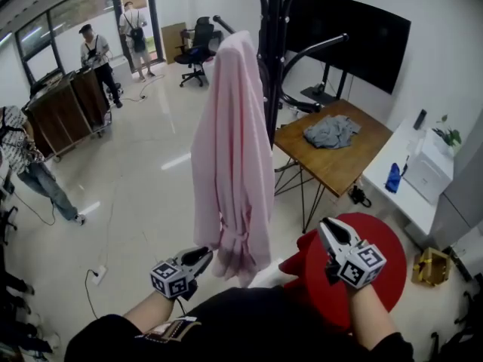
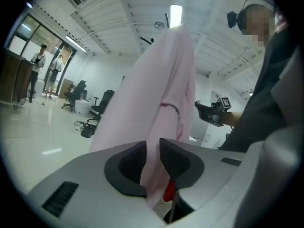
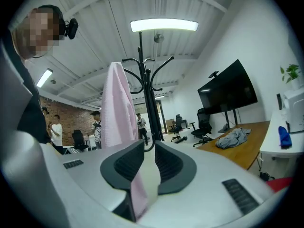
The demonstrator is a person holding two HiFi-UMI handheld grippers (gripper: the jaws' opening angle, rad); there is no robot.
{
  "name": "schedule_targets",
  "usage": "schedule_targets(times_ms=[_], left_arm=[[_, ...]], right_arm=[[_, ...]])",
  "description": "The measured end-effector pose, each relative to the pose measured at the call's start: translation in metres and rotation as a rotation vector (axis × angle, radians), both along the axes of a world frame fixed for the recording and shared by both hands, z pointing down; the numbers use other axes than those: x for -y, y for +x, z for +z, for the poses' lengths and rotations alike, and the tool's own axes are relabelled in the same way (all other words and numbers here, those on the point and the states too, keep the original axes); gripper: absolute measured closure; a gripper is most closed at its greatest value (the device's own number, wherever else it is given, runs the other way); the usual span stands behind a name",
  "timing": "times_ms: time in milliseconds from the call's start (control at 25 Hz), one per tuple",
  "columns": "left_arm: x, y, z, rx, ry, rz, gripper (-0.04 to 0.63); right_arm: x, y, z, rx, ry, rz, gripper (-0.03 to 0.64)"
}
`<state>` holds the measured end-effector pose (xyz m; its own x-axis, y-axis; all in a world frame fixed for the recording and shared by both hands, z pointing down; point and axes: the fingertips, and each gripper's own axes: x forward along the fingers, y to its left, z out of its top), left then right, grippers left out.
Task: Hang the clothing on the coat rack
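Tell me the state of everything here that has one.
Pink garment: hanging from the coat rack, draped straight down.
Grey garment: crumpled on the wooden table.
Left tongs: slightly apart, gripping nothing, near the hanging hem.
Right tongs: slightly apart, empty.
Screen: dark.

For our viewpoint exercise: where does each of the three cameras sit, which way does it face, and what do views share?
Head view: on the head, facing steeply down at pink garment on coat rack; both forearms, left gripper, right gripper show.
Left gripper view: on that gripper, facing the garment close up; torso shows.
Right gripper view: on that gripper, facing the rack; shoulder shows.
Shared: all see the garment.
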<state>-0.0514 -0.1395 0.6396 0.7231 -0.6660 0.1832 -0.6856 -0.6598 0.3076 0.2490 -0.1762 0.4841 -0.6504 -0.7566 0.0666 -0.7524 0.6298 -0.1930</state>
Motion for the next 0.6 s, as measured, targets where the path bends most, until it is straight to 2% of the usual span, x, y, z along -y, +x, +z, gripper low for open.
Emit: schedule_targets(times_ms=[160,200,320,600], left_arm=[[-0.021,0.058,-0.014,-0.013,0.049,0.144,0.544],[-0.024,0.074,-0.020,-0.017,0.058,0.181,0.569],[-0.029,0.123,-0.039,-0.044,0.072,0.297,0.576],[-0.036,0.245,-0.059,-0.050,0.096,0.626,0.592]], right_arm=[[-0.033,0.018,0.034,-0.009,-0.052,0.052,0.551],[-0.043,0.025,0.041,-0.005,-0.065,0.072,0.557],[-0.074,0.047,0.062,-0.009,-0.102,0.144,0.568],[-0.140,0.134,0.086,-0.012,-0.161,0.435,0.595]])
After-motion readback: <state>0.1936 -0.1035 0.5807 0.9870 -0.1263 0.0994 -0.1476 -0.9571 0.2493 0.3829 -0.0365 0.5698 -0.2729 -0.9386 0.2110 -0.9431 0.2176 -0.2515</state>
